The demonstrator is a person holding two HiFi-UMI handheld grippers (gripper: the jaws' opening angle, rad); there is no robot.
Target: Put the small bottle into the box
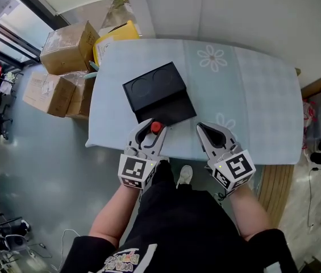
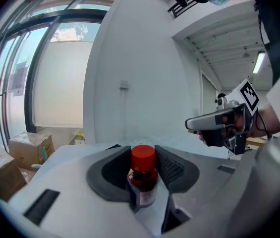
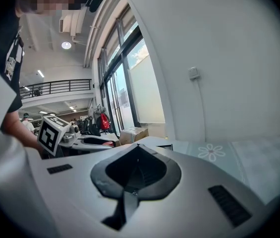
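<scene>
A small dark bottle with a red cap (image 1: 156, 127) stands upright between the jaws of my left gripper (image 1: 151, 125), which is shut on it, just above the table's near edge. In the left gripper view the bottle (image 2: 142, 177) fills the gap and both pads touch its sides. The black box (image 1: 159, 92) lies open on the table right beyond the bottle, with two round hollows in its far half. My right gripper (image 1: 201, 128) hovers to the right of the box, jaws shut and empty (image 3: 138, 148).
The table (image 1: 251, 95) has a pale blue cloth with flower prints. Cardboard boxes (image 1: 68, 47) and a yellow container (image 1: 117, 36) stand on the floor beyond its far left corner. A wall runs behind the table. My legs and a shoe (image 1: 184, 176) are below the near edge.
</scene>
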